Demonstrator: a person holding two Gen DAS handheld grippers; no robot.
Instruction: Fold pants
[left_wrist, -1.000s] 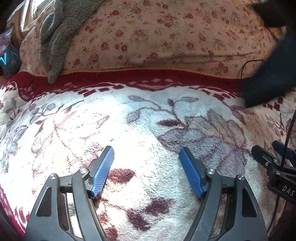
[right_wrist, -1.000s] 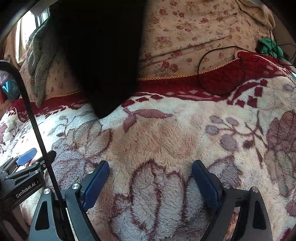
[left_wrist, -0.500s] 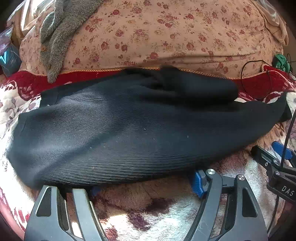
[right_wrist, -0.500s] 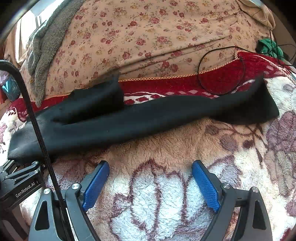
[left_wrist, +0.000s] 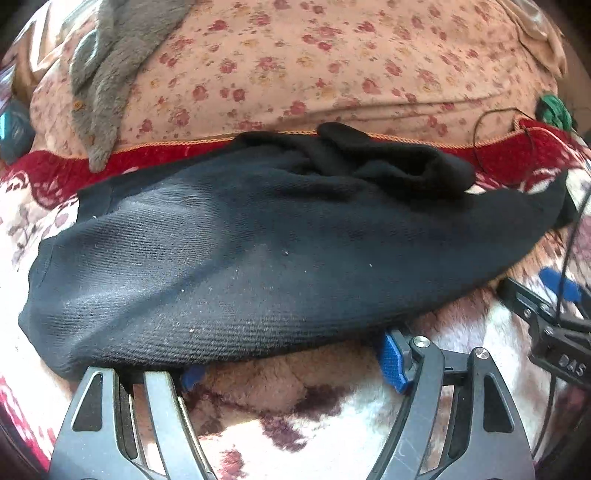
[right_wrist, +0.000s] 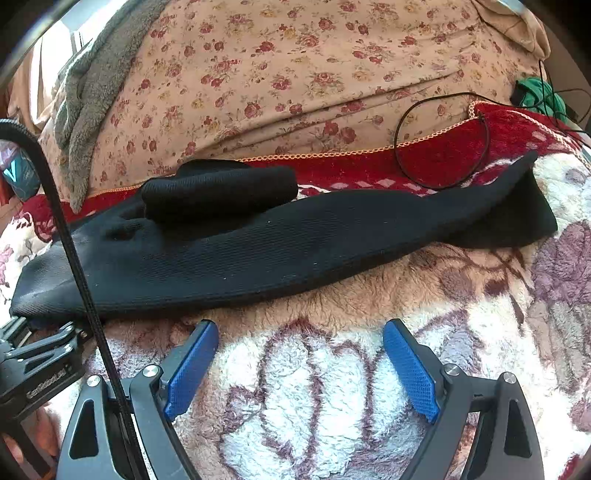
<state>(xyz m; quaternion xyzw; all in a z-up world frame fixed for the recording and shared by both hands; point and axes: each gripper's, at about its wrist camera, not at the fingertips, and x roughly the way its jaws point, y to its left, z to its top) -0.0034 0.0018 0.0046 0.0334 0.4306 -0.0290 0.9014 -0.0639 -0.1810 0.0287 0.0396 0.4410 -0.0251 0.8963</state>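
In your left wrist view, the black pants (left_wrist: 236, 258) now lie across the fleece blanket (left_wrist: 332, 417), where a second ago there was only bare blanket; you can start folding. Their near hem drapes over the tips of your left gripper (left_wrist: 291, 363), whose jaws stand spread and pinch nothing. In your right wrist view, the long axis runs left to right, the broad end at left, the narrow leg end at right, one leg bunched on top. Your right gripper (right_wrist: 301, 365) sits wide apart, just short of the cloth.
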